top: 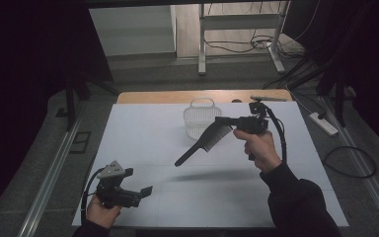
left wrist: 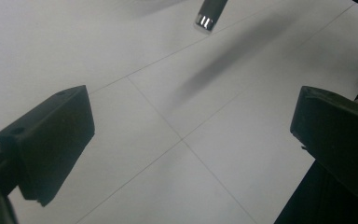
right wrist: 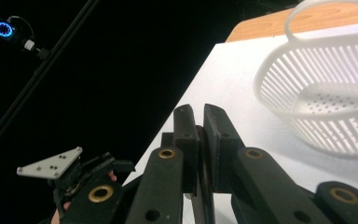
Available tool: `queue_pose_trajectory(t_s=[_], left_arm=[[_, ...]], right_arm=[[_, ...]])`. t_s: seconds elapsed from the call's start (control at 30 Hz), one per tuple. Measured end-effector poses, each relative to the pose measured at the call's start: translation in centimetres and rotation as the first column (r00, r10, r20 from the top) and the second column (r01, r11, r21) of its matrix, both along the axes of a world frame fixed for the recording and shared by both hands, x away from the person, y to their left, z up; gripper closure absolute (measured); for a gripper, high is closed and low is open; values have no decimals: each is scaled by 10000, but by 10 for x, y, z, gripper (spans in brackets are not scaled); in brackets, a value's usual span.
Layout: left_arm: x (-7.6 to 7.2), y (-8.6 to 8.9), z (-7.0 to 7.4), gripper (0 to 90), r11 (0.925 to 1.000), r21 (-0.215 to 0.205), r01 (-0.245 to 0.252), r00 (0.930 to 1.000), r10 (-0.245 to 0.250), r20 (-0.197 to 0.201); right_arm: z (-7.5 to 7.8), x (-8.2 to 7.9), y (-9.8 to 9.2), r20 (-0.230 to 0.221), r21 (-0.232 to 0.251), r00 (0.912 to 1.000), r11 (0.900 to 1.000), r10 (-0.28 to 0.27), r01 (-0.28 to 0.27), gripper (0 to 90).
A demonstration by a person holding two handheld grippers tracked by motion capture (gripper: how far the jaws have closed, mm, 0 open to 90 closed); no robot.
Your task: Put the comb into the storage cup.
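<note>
Dim room, dark edges — soft shadows on table (top: 148, 128), slight blur.

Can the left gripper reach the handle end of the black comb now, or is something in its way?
Probably yes. The left gripper has its fingers open with nothing between them, and only bare table lies between it and the comb, which the right gripper holds in the air with its handle pointing toward the left gripper.

lab: dark curtains (top: 24, 74), floor cables (top: 256, 44), power strip (top: 323, 123)
</note>
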State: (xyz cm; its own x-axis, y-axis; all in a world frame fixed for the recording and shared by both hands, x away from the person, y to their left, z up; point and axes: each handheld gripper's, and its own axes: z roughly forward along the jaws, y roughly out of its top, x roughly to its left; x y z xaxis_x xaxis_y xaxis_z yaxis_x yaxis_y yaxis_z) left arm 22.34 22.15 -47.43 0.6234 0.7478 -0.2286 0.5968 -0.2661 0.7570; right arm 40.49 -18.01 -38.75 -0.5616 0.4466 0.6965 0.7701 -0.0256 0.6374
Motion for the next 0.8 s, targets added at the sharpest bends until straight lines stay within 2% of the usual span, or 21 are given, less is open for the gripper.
queue_pose_trajectory(t_s=[0.13, 0.37, 0.5, 0.8], left_arm=[[-4, 2, 0, 0, 9998, 161, -94, 9999, 92, 82], [-11, 8, 0, 0, 9996, 160, -254, 9993, 249, 284], [-15, 12, -1, 0, 9992, 168, -358, 9991, 354, 244], [-20, 16, -1, 0, 9973, 429, -596, 9973, 577, 449]], right_arm=[[3, 4, -1, 38, -3, 9999, 9999, -169, 169, 841], [8, 11, -2, 128, 13, 9993, 9994, -347, 347, 841], [11, 16, -3, 140, 10, 9988, 9989, -476, 476, 842], [17, 26, -5, 194, -10, 9966, 9968, -797, 797, 842]])
